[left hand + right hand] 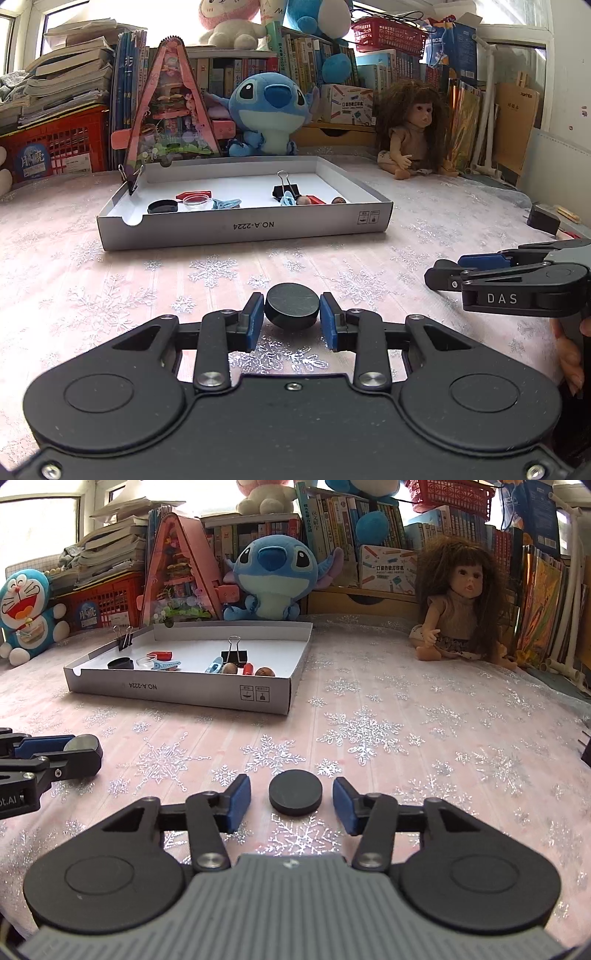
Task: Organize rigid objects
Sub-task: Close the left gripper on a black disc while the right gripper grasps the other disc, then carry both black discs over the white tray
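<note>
Two black discs [292,305] lay outside the tray on the snowflake-patterned desk [406,738]. One sat clamped between the blue pads [254,317] of the left tongs [291,319], drawn narrow against both its sides. The second disc [295,792] rested flat on the cloth between the fingers of the right tongs [291,805], with a gap showing on either side and neither pad touching it. One shallow white cardboard tray [243,227] stood farther back, near the desk's rear. Contents counted: one black ring-shaped cap [162,206], one clear round lid [197,202], two light-blue clips [227,203], two red pieces [194,194], two brown nut-like items [265,671], and one black binder clip [285,190] standing inside. A second binder clip [131,181] was fastened to the tray's left rear rim. Behind the tray: one blue plush toy [267,110], one doll [413,129] with brown hair, and one pink triangular display [171,107], all before rows of books.
</note>
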Available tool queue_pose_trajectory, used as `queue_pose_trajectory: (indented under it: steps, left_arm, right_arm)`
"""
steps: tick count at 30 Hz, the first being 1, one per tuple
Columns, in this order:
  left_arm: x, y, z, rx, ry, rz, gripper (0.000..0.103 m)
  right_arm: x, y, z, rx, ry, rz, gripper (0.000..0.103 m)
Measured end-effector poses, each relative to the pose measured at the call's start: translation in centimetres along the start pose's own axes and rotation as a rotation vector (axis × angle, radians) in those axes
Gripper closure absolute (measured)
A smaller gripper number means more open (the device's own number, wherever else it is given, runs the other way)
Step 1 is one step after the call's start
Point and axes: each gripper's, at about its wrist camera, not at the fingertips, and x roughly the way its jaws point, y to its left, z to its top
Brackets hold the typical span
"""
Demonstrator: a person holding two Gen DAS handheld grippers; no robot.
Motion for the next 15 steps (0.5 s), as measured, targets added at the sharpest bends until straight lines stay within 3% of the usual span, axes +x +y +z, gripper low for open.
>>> queue_pose_trajectory:
  steps: [2,15]
  left_arm:
    - [0.0,0.2,0.1,-0.006,0.000,0.006,0.072]
    - [0.5,1.8,2.4,-0.042,-0.008,0.063,0.072]
  right_arm:
    - [-0.1,0.3,0.1,-0.011,0.000,0.002,0.066]
    - [0.2,1.0,2.3,0.003,-0.025,0.012,0.066]
